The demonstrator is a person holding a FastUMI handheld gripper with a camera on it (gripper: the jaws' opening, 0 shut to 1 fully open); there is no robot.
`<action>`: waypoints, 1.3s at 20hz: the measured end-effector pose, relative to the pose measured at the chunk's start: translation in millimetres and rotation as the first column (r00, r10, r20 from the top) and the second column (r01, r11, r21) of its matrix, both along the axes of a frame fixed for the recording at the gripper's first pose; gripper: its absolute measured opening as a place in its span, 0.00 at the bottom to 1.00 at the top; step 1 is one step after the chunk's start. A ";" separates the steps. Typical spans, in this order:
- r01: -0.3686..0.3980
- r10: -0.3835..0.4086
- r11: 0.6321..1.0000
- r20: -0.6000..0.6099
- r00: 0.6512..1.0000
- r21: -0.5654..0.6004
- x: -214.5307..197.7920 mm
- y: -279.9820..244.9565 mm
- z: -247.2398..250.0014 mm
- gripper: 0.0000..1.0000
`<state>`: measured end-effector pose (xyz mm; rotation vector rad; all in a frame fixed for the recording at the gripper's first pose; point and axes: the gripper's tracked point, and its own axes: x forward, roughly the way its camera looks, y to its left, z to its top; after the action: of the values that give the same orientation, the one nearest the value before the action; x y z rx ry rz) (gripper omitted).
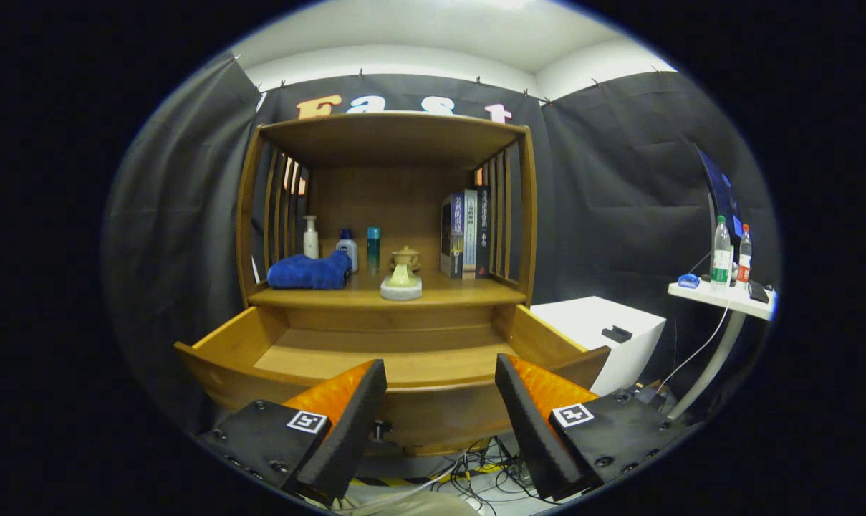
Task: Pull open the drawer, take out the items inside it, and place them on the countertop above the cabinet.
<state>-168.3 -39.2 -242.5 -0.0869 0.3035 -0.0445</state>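
The wooden cabinet's drawer point(210, 347) stands pulled open just ahead of my fingers, and its bare wooden floor shows nothing lying on it. On the countertop point(468, 292) above it rest a folded blue towel point(309, 272) and a pale ceramic figure point(402, 281). My gripper point(440, 376) is open in front of the drawer's front panel, fingers wide apart with nothing between them. A small knob point(380, 428) shows on the front panel beside the left finger.
Behind the towel stand three bottles point(346, 247), and several books point(465, 233) lean at the countertop's right. A white box point(604, 333) sits right of the cabinet. Farther right, a white side table point(726, 297) carries two drink bottles. Cables lie on the floor below the drawer.
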 end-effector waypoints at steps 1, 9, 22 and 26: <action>-0.003 0.003 1.000 -0.015 1.000 0.013 5.3 3.9 -11.0 0.98; -0.047 0.049 0.999 -0.094 0.994 0.022 12.5 22.3 -55.4 0.98; -0.047 0.049 0.999 -0.102 0.994 0.025 33.3 17.5 -59.3 0.95; -0.057 0.058 0.998 -0.097 0.994 0.006 43.1 18.3 -58.0 0.95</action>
<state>-125.1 -20.9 -300.5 -0.0947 0.3985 0.0175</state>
